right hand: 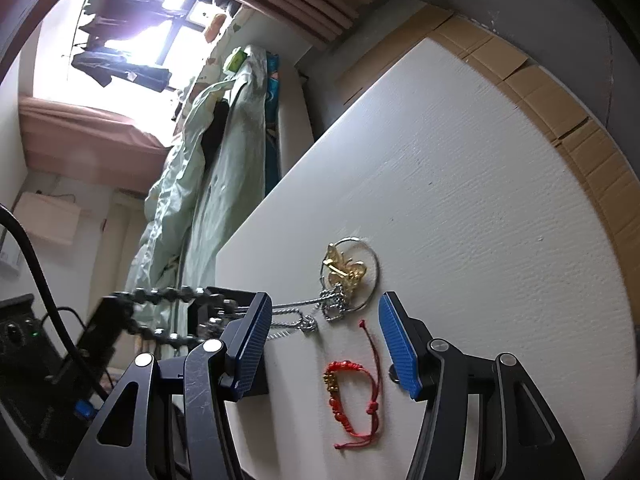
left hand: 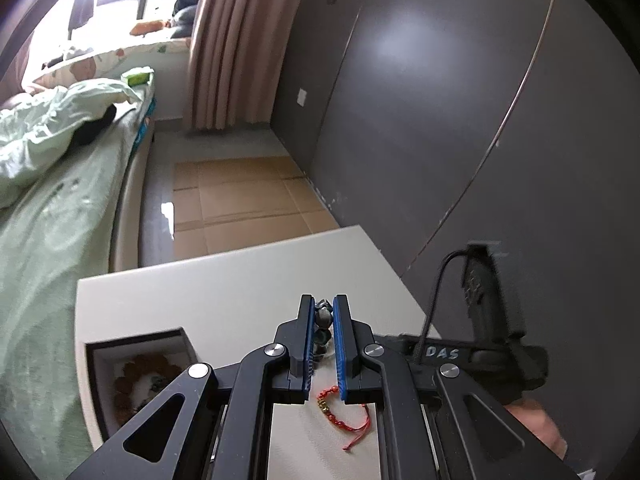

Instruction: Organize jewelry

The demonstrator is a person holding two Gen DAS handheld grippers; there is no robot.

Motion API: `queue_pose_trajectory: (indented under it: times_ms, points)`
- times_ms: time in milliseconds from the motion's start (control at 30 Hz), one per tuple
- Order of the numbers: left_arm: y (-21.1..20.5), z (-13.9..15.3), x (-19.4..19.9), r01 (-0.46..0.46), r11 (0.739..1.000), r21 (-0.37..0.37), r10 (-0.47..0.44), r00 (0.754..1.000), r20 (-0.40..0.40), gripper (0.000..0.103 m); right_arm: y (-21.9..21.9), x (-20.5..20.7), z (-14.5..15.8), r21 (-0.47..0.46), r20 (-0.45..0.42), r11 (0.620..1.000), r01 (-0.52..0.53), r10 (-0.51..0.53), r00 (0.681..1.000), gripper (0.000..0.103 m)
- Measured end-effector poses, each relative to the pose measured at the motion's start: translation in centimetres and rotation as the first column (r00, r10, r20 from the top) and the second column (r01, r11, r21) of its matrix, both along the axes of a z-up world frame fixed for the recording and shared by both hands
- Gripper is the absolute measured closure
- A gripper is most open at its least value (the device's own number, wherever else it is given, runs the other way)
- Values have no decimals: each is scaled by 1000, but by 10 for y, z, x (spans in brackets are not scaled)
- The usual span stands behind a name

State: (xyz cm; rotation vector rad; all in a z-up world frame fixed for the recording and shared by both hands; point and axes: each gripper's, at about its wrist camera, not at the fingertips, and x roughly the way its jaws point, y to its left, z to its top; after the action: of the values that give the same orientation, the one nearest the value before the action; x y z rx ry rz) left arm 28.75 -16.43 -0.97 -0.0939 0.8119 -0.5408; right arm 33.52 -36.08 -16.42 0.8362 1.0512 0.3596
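Beads of a dark bracelet (left hand: 323, 320) sit clamped between the blue pads of the left gripper (left hand: 323, 308), lifted above the white table (left hand: 224, 280). Right gripper (right hand: 324, 320) hangs over the same table with its jaws apart, nothing between the pads. Under it lie a red cord bracelet (right hand: 352, 392) and a silver chain (right hand: 316, 312) beside a gold pendant (right hand: 344, 268). An open box (left hand: 96, 360) at the table's left edge holds brown beads (left hand: 132, 376)

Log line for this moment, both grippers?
left gripper: shut on dark bead bracelet, lifted | right gripper: open over red cord bracelet | box: holds brown bead bracelet
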Motion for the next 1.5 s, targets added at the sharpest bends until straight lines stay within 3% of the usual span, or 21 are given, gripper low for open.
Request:
queue_pose_trajectory:
  times_ms: [233,500,967,1133,1300,1367,1400,1467,1500]
  points:
    - [16,18,-6,-31,1000,-2,31,998,46,94,17,8,-3,-72,-15,997,-20,19,1000,47]
    - [46,23,-11,-89,996,-8,89,994,60,94,39,18,4,-225,-2,974,-31,31,1000,47]
    - [107,18,-20,-192,980,-45,194,980,48,94,93,9,12,-312,44,926,-214,240,970,48]
    - [123,13,-22,-208,977,-54,210,977,34,94,121,13,12,-411,57,868,-281,331,942,48]
    - [134,2,-22,-215,975,-62,216,976,10,94,137,12,10,-551,64,776,-306,405,912,54]
    - [137,-5,-20,-207,976,-63,207,978,-4,94,146,8,9,-611,58,722,-326,451,891,56]
    - [137,-9,-19,-200,978,-66,199,980,-13,94,153,3,8,-665,52,670,-330,482,875,59]
    - [138,-16,-16,-183,980,-74,181,983,-28,94,158,-3,8,-717,53,618,-323,510,859,67]
    - [138,-19,-15,-177,981,-74,175,984,-34,94,156,-5,9,-699,56,633,-333,513,857,86]
